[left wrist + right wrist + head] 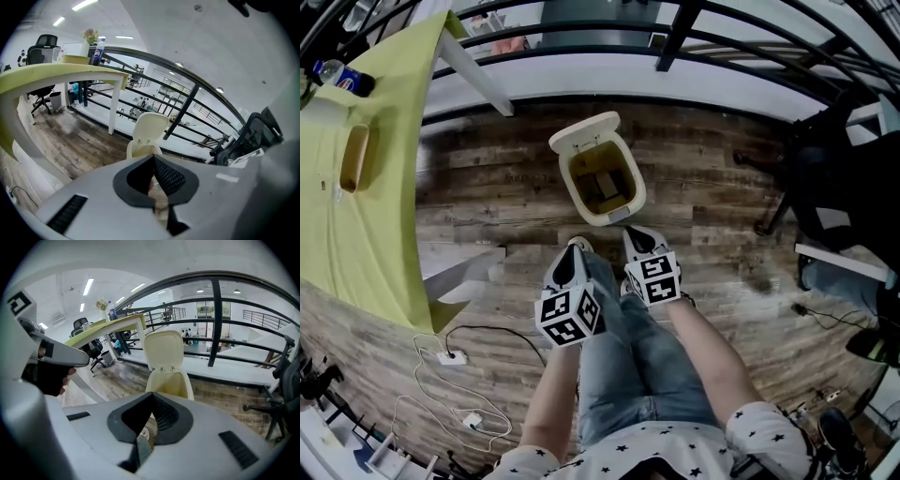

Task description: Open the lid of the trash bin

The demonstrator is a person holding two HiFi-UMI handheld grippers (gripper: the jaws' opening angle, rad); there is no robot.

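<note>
The cream trash bin [602, 186] stands on the wooden floor just ahead of my feet, and its lid [584, 132] is tipped up and back, so the inside shows. In the left gripper view the bin [142, 149] and its raised lid [151, 125] sit just beyond my jaws. The right gripper view shows the same bin [171, 383] and lid [163, 350]. My left gripper [573, 253] and right gripper [639, 236] hover side by side short of the bin's near edge, touching nothing. Both are shut and empty, jaws pressed together.
A yellow-green table [375, 187] runs along the left, with a bottle [342, 79] and a wooden tray [353, 157] on it. A black railing [675, 37] lies beyond the bin. A black office chair [834, 178] stands to the right. Cables and a power strip [450, 357] lie on the floor at near left.
</note>
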